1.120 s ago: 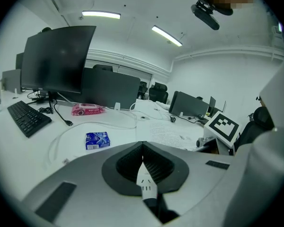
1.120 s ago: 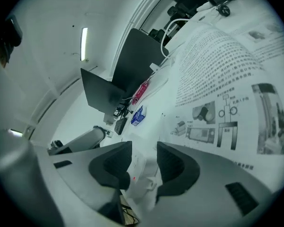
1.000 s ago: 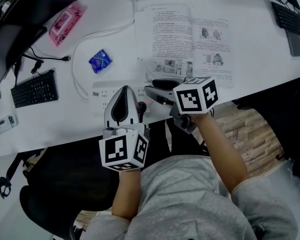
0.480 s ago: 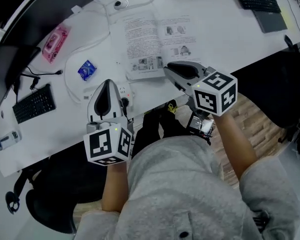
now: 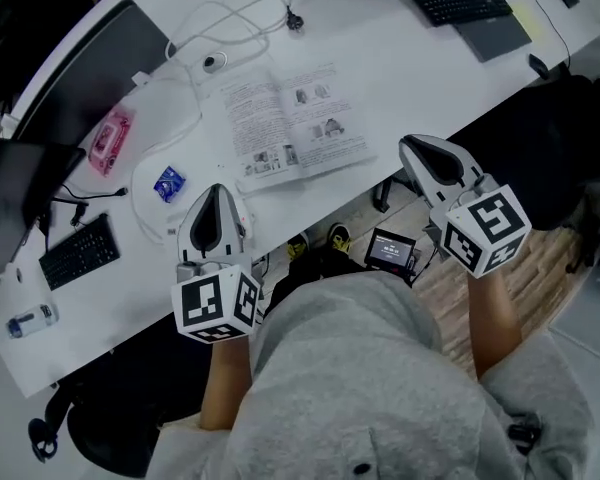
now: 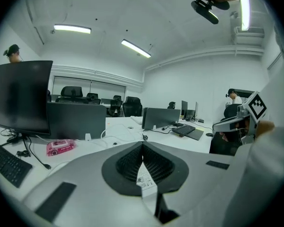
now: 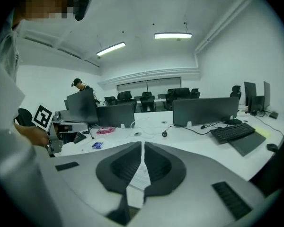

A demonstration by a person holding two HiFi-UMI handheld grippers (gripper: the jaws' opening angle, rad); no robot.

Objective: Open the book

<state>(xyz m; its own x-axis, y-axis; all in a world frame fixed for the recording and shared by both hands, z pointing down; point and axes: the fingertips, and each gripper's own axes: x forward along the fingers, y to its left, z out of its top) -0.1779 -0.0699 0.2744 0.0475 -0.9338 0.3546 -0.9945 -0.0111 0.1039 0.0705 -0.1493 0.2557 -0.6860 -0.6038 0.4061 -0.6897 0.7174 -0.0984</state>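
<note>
The book [image 5: 280,128] lies open and flat on the white desk [image 5: 400,58], its printed pages facing up. My left gripper [image 5: 216,190] hovers over the desk's near edge, left of and below the book, jaws together with nothing in them. My right gripper [image 5: 408,143] is off the desk's near edge, right of the book and apart from it; its jaws are closing with nothing between them. A sliver of the book's page [image 6: 144,178] shows through the jaw gap in the left gripper view, and of the page [image 7: 138,176] in the right gripper view.
A pink packet [image 5: 108,140] and a blue packet [image 5: 168,183] lie left of the book. White cables [image 5: 205,43] loop behind it. Keyboards sit at far left [image 5: 78,253] and top right [image 5: 460,3]. A small screen device [image 5: 390,250] is under the desk edge.
Both grippers rose away from the desk. The right one swung from the book's near edge out to the right past the desk edge, and its jaws closed. The book stayed open.
</note>
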